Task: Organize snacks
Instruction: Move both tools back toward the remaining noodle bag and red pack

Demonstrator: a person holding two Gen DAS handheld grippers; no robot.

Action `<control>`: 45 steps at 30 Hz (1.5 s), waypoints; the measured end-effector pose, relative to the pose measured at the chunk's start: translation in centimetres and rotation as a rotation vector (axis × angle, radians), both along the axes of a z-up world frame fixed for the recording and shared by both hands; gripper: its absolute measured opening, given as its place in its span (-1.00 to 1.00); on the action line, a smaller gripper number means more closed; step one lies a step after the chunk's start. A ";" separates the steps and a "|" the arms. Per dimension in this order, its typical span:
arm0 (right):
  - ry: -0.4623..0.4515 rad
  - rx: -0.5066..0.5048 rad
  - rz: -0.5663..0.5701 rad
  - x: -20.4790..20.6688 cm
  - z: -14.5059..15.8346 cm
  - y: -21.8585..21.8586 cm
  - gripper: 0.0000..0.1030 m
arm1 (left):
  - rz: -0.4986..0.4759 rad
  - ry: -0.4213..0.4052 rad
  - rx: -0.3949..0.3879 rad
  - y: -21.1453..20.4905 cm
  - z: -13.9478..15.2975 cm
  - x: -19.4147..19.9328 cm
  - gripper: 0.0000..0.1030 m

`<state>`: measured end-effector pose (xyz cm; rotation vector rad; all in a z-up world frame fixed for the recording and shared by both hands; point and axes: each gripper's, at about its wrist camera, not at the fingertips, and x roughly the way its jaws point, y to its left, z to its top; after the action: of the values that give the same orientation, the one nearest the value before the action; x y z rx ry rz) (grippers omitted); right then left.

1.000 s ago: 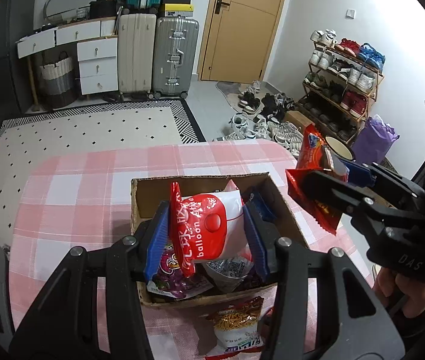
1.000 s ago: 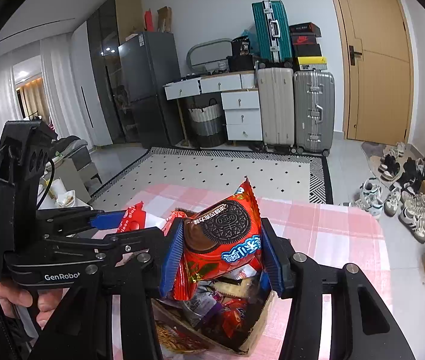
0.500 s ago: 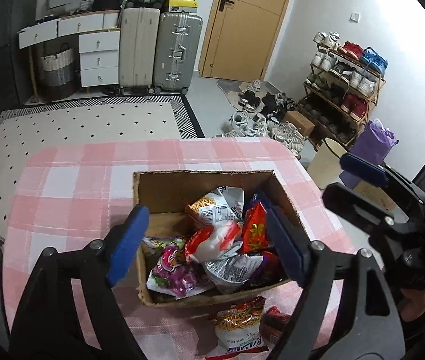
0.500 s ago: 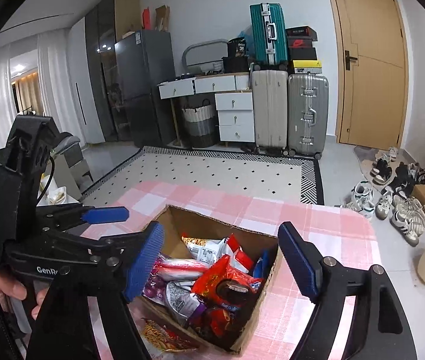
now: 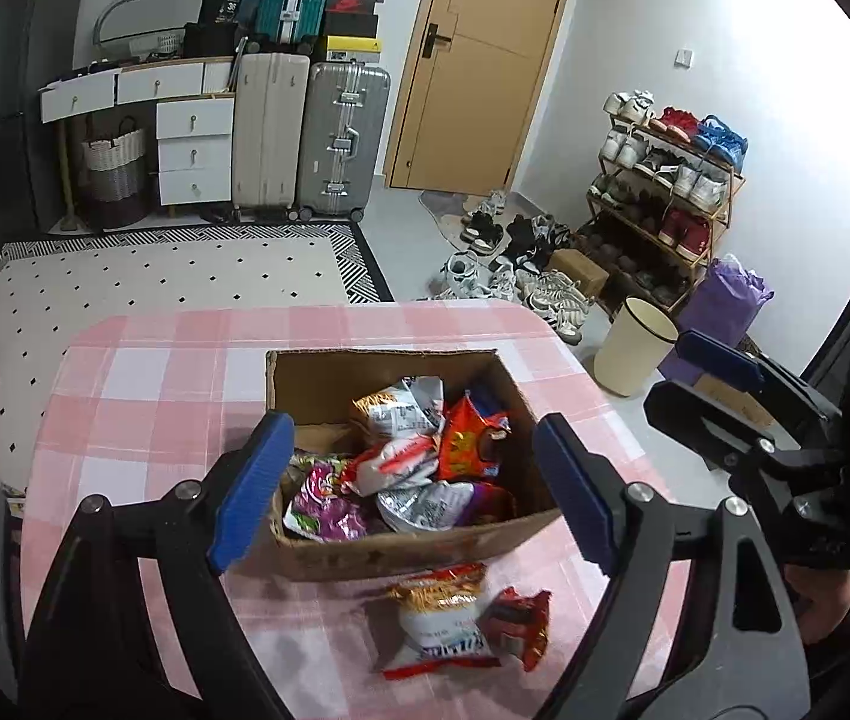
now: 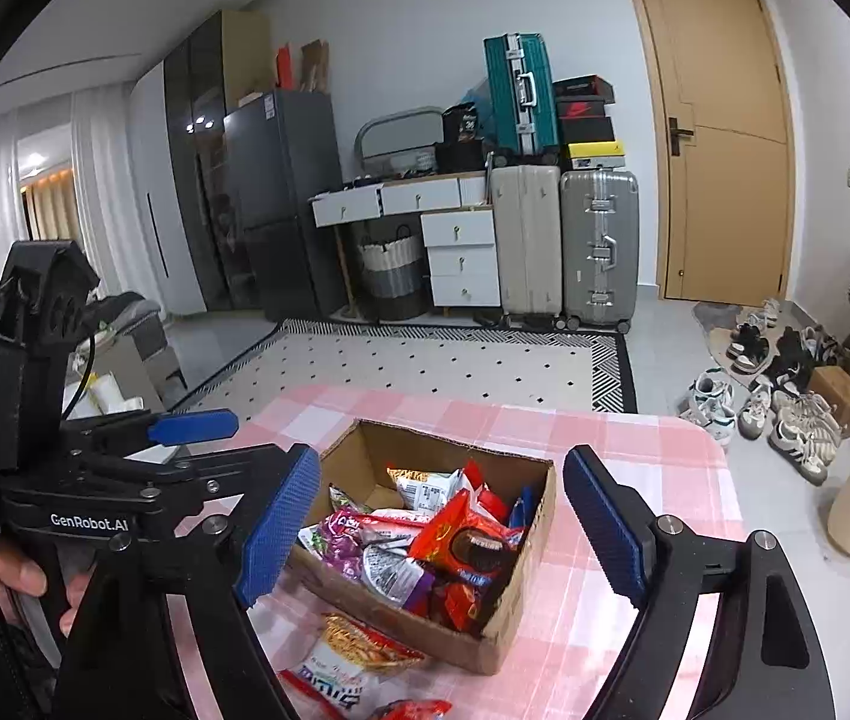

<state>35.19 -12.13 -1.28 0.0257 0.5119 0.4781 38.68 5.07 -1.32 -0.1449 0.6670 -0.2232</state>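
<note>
My left gripper [image 5: 413,492] and right gripper [image 6: 442,525], both with ribbed blue pads, hang above the open brown cardboard box [image 5: 401,546] of crinkled foil snack packets [image 6: 425,534], their empty jaws spreading wide. A white noodle packet [image 5: 442,618] lies on the pink checked tablecloth [image 5: 143,372] just before the box

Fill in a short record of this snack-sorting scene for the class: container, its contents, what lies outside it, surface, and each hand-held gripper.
container: open cardboard box, upright on the table
contents: mixed snack packets, among them a red cookie packet and a purple packet
outside the box: a noodle snack bag and a small red packet on the cloth in front
surface: pink checked tablecloth
left hand-held gripper: jaws opening, nothing between them
right hand-held gripper: jaws opening, nothing between them
</note>
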 end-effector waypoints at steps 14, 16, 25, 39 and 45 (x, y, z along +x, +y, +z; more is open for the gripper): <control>-0.059 0.025 0.006 -8.0 2.2 -0.6 0.76 | 0.003 -0.024 -0.013 -0.6 1.0 -7.7 0.61; -0.061 0.042 0.007 -9.0 2.2 -0.9 0.76 | 0.004 -0.027 -0.014 -0.7 1.2 -8.8 0.61; -0.052 0.079 -0.003 -12.9 1.9 -1.7 0.77 | 0.020 -0.053 -0.001 -0.9 1.5 -13.7 0.67; 0.025 0.098 -0.021 -16.5 -2.0 -2.7 0.80 | 0.054 -0.042 -0.054 0.1 -1.8 -18.0 0.97; 0.070 0.099 -0.026 -16.8 -4.3 -2.8 0.80 | 0.033 -0.021 -0.068 0.0 -4.0 -17.9 0.97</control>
<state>18.41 -14.97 -5.54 0.1443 0.5557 0.4782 20.77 5.04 -5.34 -0.2186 0.6358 -0.2157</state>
